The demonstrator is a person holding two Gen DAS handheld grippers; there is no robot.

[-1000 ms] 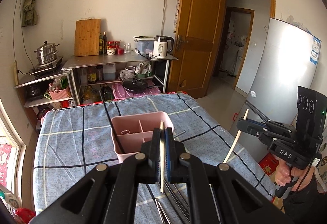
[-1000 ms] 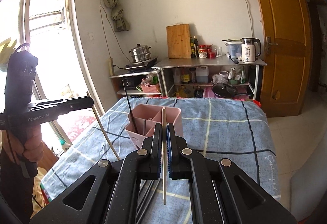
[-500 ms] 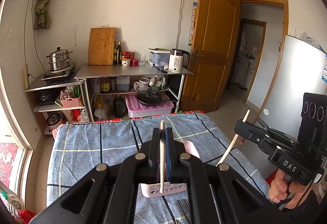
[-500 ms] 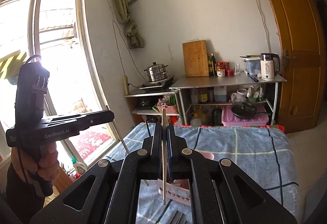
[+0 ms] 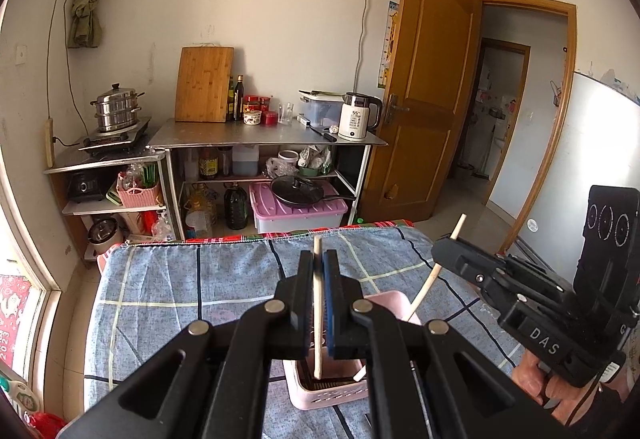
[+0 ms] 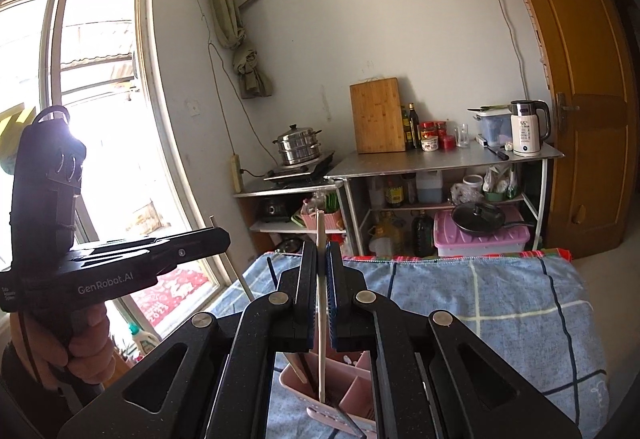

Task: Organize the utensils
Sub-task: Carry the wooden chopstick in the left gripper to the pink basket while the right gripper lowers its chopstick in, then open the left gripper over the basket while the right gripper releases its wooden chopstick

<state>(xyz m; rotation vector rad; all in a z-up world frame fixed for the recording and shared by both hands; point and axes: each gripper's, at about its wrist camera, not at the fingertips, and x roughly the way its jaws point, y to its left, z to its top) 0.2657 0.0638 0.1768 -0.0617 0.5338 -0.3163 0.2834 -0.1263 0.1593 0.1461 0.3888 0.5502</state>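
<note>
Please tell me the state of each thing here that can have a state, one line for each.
Left claw: shut on a chopstick.
Right claw: shut on a second chopstick.
Pink holder: upright on the cloth, already holding utensils.
Wooden door: open.
Black pan: lid on.

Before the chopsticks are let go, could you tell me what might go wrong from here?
1. Each chopstick is pinched only by a thin strip: the left gripper holds one chopstick, the right gripper the other. Either could pivot or slip.
2. The pink holder looks light; a sideways push from a tip might tip it on the cloth.
3. The two grippers work close together and could bump.
</note>
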